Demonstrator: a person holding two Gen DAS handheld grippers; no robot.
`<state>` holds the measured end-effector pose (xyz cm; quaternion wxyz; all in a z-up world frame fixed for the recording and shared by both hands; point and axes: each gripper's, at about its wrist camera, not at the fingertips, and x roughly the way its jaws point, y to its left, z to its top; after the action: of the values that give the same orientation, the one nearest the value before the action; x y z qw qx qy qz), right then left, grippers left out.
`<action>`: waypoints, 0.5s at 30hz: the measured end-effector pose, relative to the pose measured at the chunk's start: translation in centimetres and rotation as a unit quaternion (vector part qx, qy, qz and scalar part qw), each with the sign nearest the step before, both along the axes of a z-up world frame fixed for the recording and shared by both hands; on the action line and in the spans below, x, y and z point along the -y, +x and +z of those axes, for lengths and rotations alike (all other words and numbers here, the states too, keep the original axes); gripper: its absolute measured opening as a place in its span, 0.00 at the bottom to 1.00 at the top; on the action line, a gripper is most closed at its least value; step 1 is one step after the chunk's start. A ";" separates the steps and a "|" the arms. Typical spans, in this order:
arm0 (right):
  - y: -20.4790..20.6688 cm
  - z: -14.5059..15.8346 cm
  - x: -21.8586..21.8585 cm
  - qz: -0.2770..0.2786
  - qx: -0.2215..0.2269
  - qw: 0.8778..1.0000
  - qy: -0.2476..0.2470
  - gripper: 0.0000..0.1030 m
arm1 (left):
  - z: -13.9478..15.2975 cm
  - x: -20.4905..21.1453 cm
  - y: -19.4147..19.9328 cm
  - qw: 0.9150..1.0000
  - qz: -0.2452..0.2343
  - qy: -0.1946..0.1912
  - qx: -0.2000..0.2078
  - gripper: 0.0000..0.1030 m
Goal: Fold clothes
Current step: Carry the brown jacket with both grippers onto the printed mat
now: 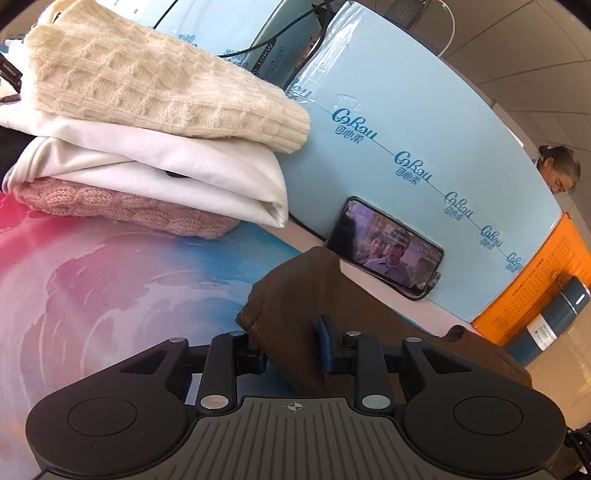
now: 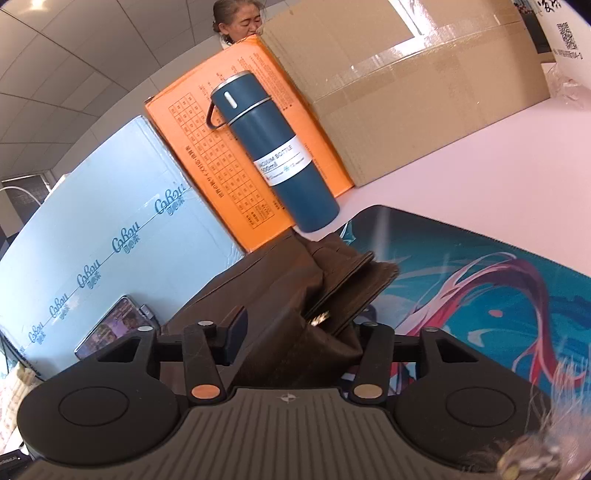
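Ahead and to the left of the left gripper point(image 1: 293, 349) sits a stack of folded clothes point(image 1: 147, 147), cream knit on top, white next, pink knit lowest; its jaws are clamped on a corner of the brown garment point(image 1: 295, 295), which lies on the colourful mat point(image 1: 110, 277). The right gripper point(image 2: 295, 336) likewise pinches the bunched brown garment point(image 2: 280, 295), with a blue bottle point(image 2: 273, 155) standing straight ahead beyond it.

Looked like an office or stockroom workspace: sealed cardboard carton point(image 2: 424, 92), orange box point(image 2: 236, 147) and pale blue tissue carton point(image 1: 424, 147) stacked along a white counter point(image 2: 498, 166), printed desk mat point(image 2: 480, 280), phone point(image 1: 384, 247) playing video, panelled ceiling point(image 2: 74, 55) overhead, woman point(image 2: 240, 22) seated behind.
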<state>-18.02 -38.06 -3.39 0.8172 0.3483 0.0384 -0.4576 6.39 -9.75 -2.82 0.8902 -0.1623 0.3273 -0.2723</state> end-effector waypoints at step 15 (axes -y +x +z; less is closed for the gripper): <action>-2.8 2.0 0.1 0.062 0.002 0.998 -0.016 0.73 | 3.6 -0.6 -0.9 0.996 -0.054 0.012 0.075 0.87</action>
<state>-20.77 -38.21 -1.42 0.8499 0.3328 0.0505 -0.4055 5.54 -9.11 0.82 0.8981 -0.1131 0.2712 -0.3271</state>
